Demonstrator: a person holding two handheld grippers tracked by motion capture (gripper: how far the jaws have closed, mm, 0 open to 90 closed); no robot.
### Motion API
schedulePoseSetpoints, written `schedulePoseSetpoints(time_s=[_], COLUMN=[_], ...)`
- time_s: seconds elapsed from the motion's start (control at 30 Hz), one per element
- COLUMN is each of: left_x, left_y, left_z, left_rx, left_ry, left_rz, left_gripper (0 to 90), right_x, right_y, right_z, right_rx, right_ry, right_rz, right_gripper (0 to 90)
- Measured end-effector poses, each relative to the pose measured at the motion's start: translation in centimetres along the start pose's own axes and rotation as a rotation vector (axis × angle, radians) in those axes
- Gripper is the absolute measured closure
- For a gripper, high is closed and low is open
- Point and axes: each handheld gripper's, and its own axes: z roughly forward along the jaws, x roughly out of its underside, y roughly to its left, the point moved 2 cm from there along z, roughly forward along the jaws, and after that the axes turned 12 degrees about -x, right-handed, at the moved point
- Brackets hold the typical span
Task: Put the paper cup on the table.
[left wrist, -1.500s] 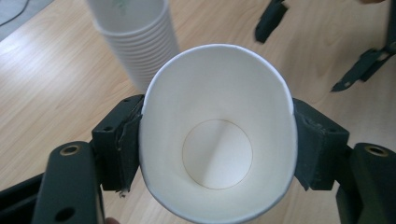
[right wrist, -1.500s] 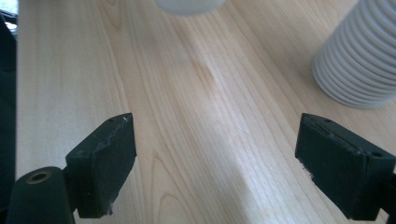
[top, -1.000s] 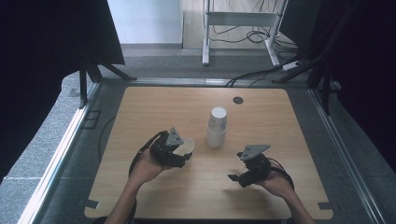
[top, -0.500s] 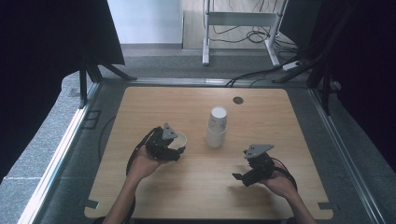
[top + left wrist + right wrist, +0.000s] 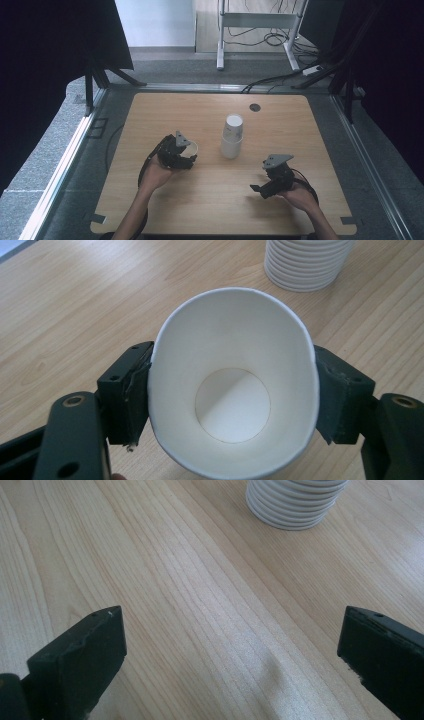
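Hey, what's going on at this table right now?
A person is working with paper cups on a wooden table, with a gripper in each hand. The left gripper is clamped on a single white cup, squeezing its rim into an oval. The right gripper holds nothing; its jaws have just been opening and stand wide over bare wood. A stack of white cups stands upside down in the middle of the table, between the two grippers and a little beyond them.
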Motion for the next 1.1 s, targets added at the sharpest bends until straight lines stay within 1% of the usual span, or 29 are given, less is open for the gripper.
schedulePoseSetpoints(time_s=[0.1,0.13,0.2,0.23,0.3,0.43,0.47,0.63,0.73,0.9,1.03,1.1], left_x=[0.0,0.0,0.0,0.1,0.1,0.2,0.2,0.2,0.3,0.2,0.0,-0.2], left_y=[-0.1,0.0,-0.1,-0.1,-0.1,-0.2,-0.3,-0.3,-0.3,-0.1,0.1,0.1], left_z=[0.4,0.5,0.6,0.7,0.9,1.3,1.4,1.5,1.5,1.5,1.0,0.6], left_rx=[0.001,0.002,0.002,0.002,0.004,0.004,0.005,0.007,0.022,0.053,0.073,0.08], left_ry=[0.002,0.007,0.008,0.007,0.012,0.017,0.019,0.019,0.019,0.001,-0.032,-0.043], left_rz=[-0.009,-0.005,-0.008,-0.017,-0.015,-0.027,-0.025,-0.03,-0.035,-0.065,-0.084,-0.084], left_gripper=[26.9,26.9,26.9,26.8,26.6,26.4,26.3,25.7,23.3,14.9,14.0,13.1], right_x=[0.1,0.1,0.1,0.1,0.2,0.2,0.2,0.3,0.3,0.3,0.3,0.3], right_y=[0.0,0.0,-0.1,-0.1,-0.1,-0.1,-0.1,-0.1,-0.1,-0.1,-0.1,-0.1], right_z=[0.1,0.1,0.2,0.2,0.3,0.3,0.3,0.4,0.4,0.4,0.4,0.4], right_rx=[-0.003,-0.001,-0.003,-0.004,-0.006,-0.009,-0.009,-0.012,-0.013,-0.014,-0.014,-0.014], right_ry=[0.003,0.005,0.008,0.009,0.011,0.018,0.019,0.023,0.025,0.026,0.027,0.027], right_rz=[0.0,0.001,0.001,0.001,0.0,-0.002,-0.001,-0.002,-0.001,-0.002,-0.002,-0.002], right_gripper=[0.0,0.0,0.0,0.0,0.0,0.0,0.0,0.0,0.0,0.0,0.0,0.0])
